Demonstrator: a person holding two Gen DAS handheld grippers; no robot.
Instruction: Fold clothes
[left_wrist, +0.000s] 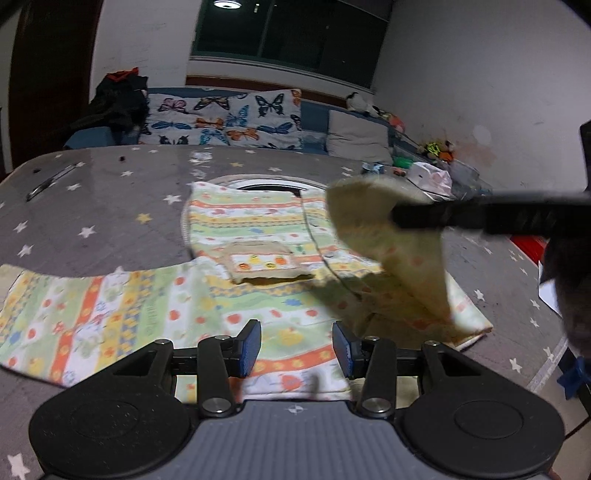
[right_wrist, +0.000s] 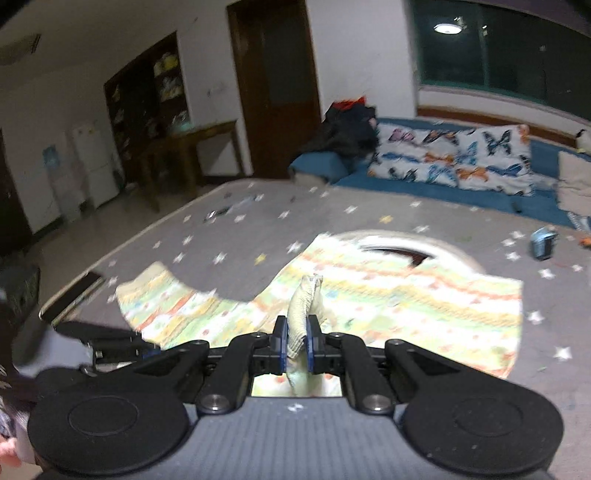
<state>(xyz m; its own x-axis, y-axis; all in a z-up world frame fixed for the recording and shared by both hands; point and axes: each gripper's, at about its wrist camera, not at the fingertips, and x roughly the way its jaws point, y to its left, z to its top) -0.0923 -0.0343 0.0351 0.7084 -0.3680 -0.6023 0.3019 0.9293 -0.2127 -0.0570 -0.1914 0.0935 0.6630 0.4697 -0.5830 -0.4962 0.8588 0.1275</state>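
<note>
A small patterned shirt (left_wrist: 236, 236) in yellow, green and orange lies flat on the grey star-print mat (left_wrist: 110, 192), collar away from me, a chest pocket (left_wrist: 264, 264) in the middle. Its left sleeve (left_wrist: 74, 314) is spread out flat. My left gripper (left_wrist: 295, 347) is open and empty just above the shirt's hem. My right gripper (right_wrist: 295, 349) is shut on the right sleeve (right_wrist: 304, 310), lifted off the mat. In the left wrist view that gripper (left_wrist: 397, 216) holds the raised sleeve (left_wrist: 391, 251) over the shirt's right side.
A blue sofa (left_wrist: 314, 118) with butterfly cushions (left_wrist: 225, 118) and dark clothes (left_wrist: 118, 99) stands behind the mat. Toys and a white bag (left_wrist: 432, 173) lie at the far right. A phone-like object (right_wrist: 74, 291) lies at the mat's left edge. Small clutter (right_wrist: 229, 210) lies far left.
</note>
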